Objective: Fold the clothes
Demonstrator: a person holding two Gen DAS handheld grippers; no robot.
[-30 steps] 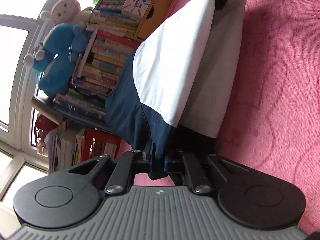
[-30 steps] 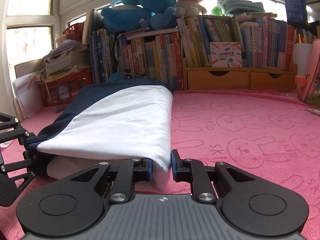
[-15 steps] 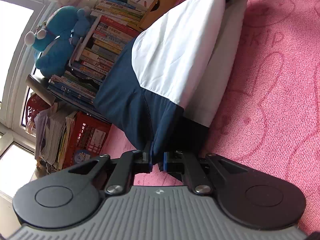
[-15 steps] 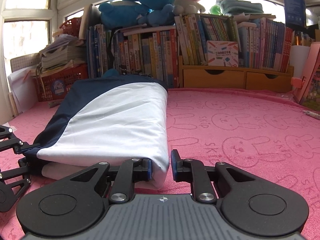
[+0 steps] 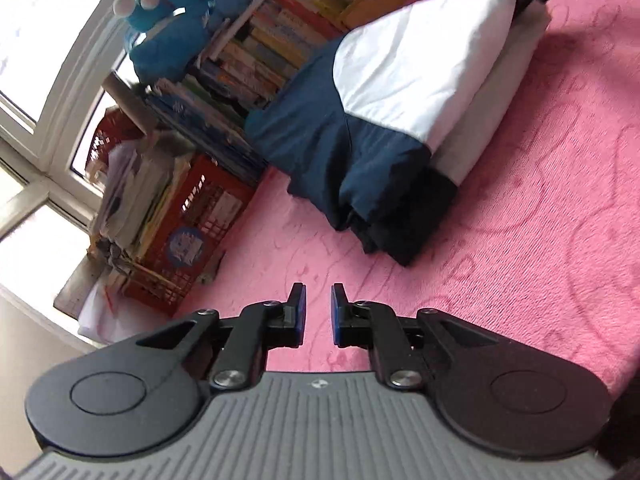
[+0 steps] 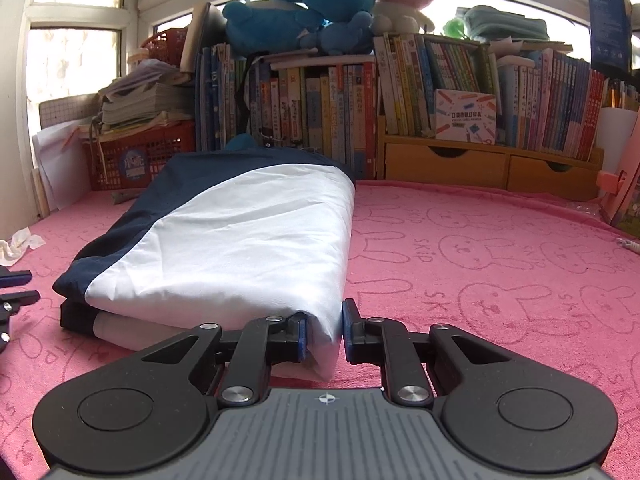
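Jaws on the left gripper [image 5: 318, 312] have just been opening: small gap now, nothing between them, only pink cover under the tips. Released, clear of the cloth. Folded garment [image 5: 384, 112] lies on the table at 1 o'clock from it, near but not touching; navy end faces this gripper, white panel runs off toward 2 o'clock.

Right gripper [image 6: 325, 332] jaws clenched on the near white corner of the garment, pads pressing the fold from both sides at 12 o'clock. Cloth bulges out below the pads and rests on the pink cover [image 6: 500, 264].

From the right wrist view, the left gripper's finger tips show at the 9 o'clock edge, just beside the navy hem, apart from it.

Counts: one garment, two colours (navy, white), folded into a stack of layers. Two grippers. Three plush toys [image 6: 304, 4] on top of the books: two blue, one pink-and-white. Two red crates [image 6: 140, 160]: one by the window, one higher behind the paper pile. Two wooden drawers [image 6: 444, 164] under the book row. One crumpled tissue [image 6: 18, 242] at 9 o'clock.
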